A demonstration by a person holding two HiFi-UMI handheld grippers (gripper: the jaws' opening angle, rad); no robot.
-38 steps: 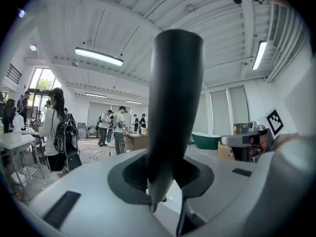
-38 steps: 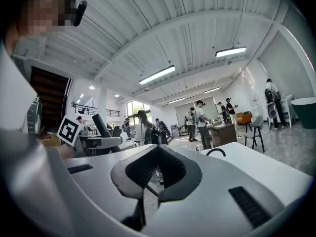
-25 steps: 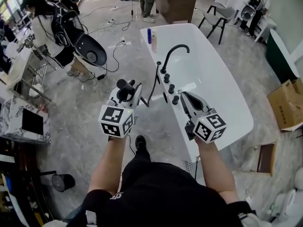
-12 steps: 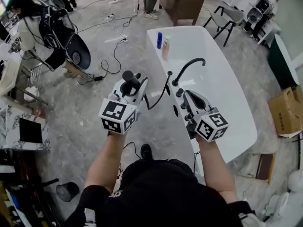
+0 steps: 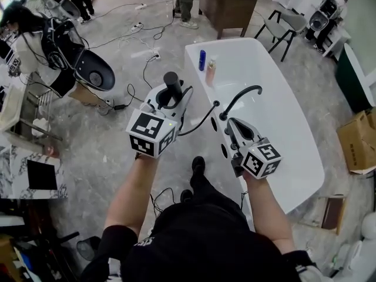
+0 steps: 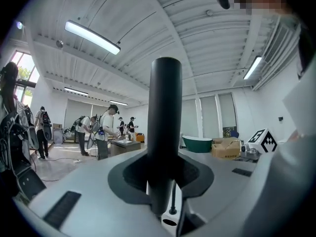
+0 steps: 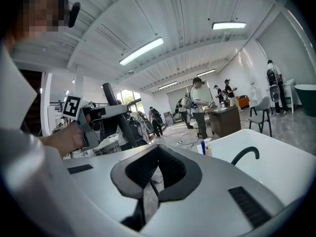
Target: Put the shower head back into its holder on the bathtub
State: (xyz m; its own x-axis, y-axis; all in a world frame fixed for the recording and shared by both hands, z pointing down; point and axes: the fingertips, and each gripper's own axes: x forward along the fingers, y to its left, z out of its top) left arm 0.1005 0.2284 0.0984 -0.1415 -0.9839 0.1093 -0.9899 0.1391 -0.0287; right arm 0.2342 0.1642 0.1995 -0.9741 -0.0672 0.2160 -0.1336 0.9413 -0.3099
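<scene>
My left gripper is shut on the black shower head, which stands upright between its jaws. The black hose runs from it to the rim of the white bathtub. The gripper hangs over the floor, left of the tub. My right gripper is shut and empty, over the tub's near rim beside the curved black faucet. Black knobs on the rim are partly hidden behind it. In the right gripper view the left gripper and the faucet show.
A blue bottle and a pale bottle stand on the tub's far rim. Cables lie on the floor to the left. People, a desk, chairs and a cardboard box surround the tub.
Both grippers have moved forward along the tub's side. The left one, still holding the shower head, has come closer to the rim and risen a little.
</scene>
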